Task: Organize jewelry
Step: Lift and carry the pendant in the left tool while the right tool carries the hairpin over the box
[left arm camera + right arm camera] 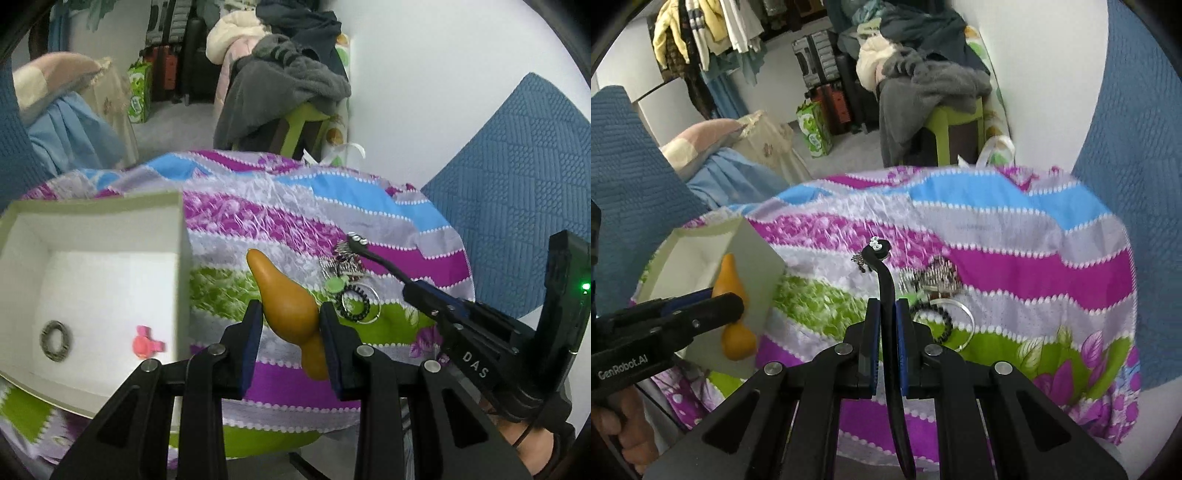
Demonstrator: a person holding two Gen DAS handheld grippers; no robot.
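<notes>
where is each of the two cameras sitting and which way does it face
Left wrist: on the left gripper, looking forward over the striped cloth; its fingers clamp the orange gourd-shaped piece, white box at left, right gripper entering at right.
Right wrist: on the right gripper, facing the same cloth; it grips a black hair clip, with the left gripper and hand at left.
Shared: cloth, box, gourd, jewelry pile.

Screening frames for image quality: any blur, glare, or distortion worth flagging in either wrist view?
Left wrist view: strong fisheye bending with dark corners; the white box interior is nearly blown out, the pink clip inside is smeared, and the brown gourd-shaped piece is sharp. Right wrist view: same curvature; the black hair clip is crisp, the patterned cloth looks softly blurred.
</notes>
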